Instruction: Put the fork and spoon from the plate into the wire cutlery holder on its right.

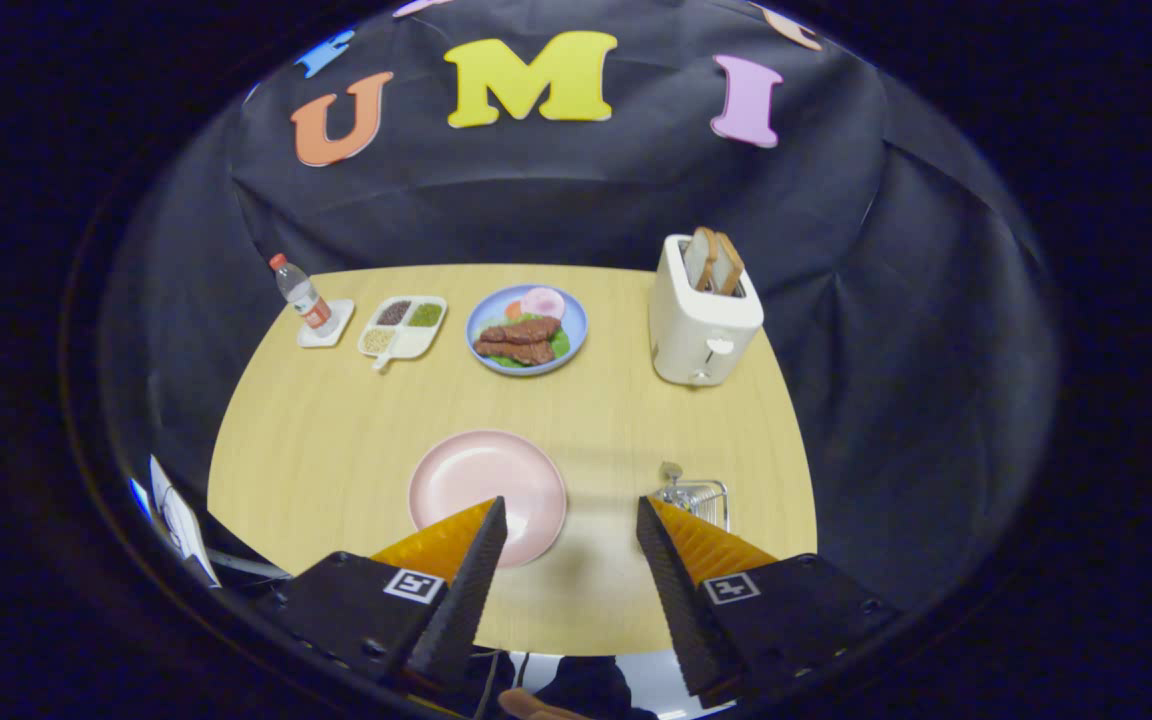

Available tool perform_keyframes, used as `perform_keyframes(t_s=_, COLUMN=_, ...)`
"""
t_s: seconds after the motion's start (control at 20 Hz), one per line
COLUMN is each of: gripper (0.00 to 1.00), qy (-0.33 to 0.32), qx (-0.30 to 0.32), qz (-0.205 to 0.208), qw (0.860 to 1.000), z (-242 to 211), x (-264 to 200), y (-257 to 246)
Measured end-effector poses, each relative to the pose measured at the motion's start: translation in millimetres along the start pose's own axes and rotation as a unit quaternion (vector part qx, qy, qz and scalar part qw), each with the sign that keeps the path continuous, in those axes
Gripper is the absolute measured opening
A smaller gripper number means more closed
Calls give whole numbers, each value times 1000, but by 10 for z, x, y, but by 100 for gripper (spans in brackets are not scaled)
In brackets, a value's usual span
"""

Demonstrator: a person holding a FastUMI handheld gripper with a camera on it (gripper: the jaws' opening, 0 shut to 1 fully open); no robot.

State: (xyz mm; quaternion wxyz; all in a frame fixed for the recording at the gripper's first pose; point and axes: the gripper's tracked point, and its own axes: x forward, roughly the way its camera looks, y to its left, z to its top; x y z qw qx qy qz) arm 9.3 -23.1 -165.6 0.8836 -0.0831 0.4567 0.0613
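- Plate (481, 480) sat bare on bench (336, 420), wire cutlery holder (701, 495) just to its rt.
- Hand-held gripper (568, 520) spread wide above plate's near rim, gripping nothing.

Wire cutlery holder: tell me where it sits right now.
In the gripper view, the wire cutlery holder stands on the table right of the pink plate, partly behind the open gripper's right finger, nearer than the toaster.

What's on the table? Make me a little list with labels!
tongs: tongs open, holding nothing, above the table
near plate: pink plate, bare, by the left finger
cutlery holder: wire holder, right of the plate, something metal sticking out
far row: water bottle, snack tray, blue plate of food, toaster with bread
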Motion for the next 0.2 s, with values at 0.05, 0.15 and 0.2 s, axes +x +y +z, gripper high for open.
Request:
perform_keyframes(t_s=0.05, gripper=84, qy=-30, qx=-8, qz=-4, qw=1000, z=79, x=-90, y=75)
perform_keyframes(t_s=0.15, gripper=92, qy=-95, qx=-12, qz=-6, qw=995, z=260, x=-345, y=231)
perform_keyframes(t_s=0.2, gripper=92, qy=-131, qx=-5, qz=-1, qw=991, z=359, x=-501, y=334)
